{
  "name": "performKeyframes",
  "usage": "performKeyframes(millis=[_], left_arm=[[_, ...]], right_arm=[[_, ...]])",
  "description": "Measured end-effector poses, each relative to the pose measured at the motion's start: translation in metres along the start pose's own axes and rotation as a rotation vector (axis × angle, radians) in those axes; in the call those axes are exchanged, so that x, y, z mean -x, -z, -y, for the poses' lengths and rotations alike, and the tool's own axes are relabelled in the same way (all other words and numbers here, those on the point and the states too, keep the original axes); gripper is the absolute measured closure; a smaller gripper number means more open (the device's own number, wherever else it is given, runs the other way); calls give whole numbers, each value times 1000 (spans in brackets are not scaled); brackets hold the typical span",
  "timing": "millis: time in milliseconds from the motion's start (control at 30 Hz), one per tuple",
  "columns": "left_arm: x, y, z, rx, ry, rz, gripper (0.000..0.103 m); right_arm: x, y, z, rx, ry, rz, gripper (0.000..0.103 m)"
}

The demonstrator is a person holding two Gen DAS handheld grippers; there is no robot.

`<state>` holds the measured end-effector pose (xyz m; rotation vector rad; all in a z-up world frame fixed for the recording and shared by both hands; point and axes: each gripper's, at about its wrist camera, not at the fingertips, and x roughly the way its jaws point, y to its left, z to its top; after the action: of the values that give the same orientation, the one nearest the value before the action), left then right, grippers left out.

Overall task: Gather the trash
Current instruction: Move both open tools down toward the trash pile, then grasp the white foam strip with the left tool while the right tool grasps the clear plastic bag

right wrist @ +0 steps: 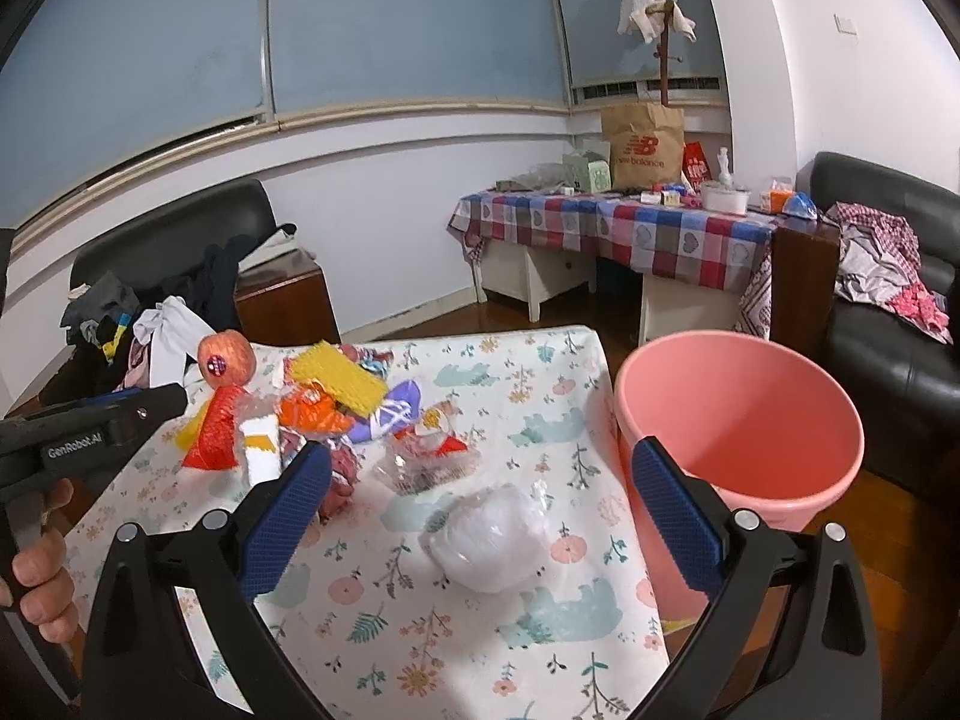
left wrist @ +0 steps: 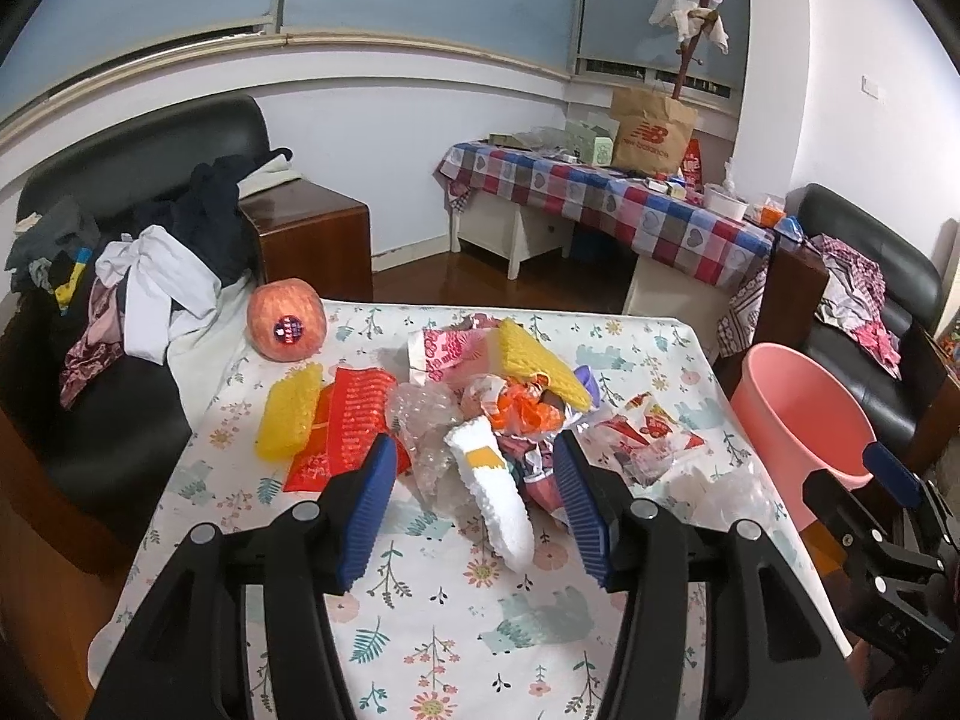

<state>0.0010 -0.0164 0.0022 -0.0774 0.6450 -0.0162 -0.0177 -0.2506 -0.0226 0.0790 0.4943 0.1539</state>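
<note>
A heap of trash lies on the floral table (left wrist: 420,630): a white foam net with an orange band (left wrist: 498,492), yellow foam nets (left wrist: 288,414), a red net (left wrist: 354,420), clear wrap and coloured wrappers. My left gripper (left wrist: 474,498) is open, its jaws either side of the white foam net, not closed on it. My right gripper (right wrist: 480,516) is open and empty above a crumpled clear plastic ball (right wrist: 492,534). A pink bucket (right wrist: 738,420) stands just right of the table, also in the left wrist view (left wrist: 798,420).
An apple in a foam sleeve (left wrist: 287,327) sits at the table's far left corner. A black sofa with clothes (left wrist: 150,264) is on the left. A checked-cloth table (left wrist: 606,198) with a paper bag stands behind, and another black sofa (right wrist: 888,312) on the right.
</note>
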Motion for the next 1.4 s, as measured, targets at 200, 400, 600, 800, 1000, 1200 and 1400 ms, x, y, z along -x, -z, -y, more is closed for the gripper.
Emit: performKeyframes(millis=[200,400,600,800,1000,1200,1400], left_arm=[[-8,7,-3,-21,34,-33,49],[-17,12,-1,-33,79,-75,49],[-33,20,-4,-22,100,-140,49],[-59,25,-4,26,114,-224,49],[-80,27,2,42,95,-288,53],[-91,30,4,45,82,-343,85],[-81,29,1,33,75,-319,86]], right_arm=[[-2,12,10,-11,22,-19,3],[-5,19,21,-27,4,-38,3],[-12,24,24,-43,-40,-79,5],[-24,29,23,-37,-68,-138,20],[-32,29,30,-58,-85,-168,21],[-41,27,38,-83,-104,-197,21],[-56,24,46,-133,-143,-255,21]])
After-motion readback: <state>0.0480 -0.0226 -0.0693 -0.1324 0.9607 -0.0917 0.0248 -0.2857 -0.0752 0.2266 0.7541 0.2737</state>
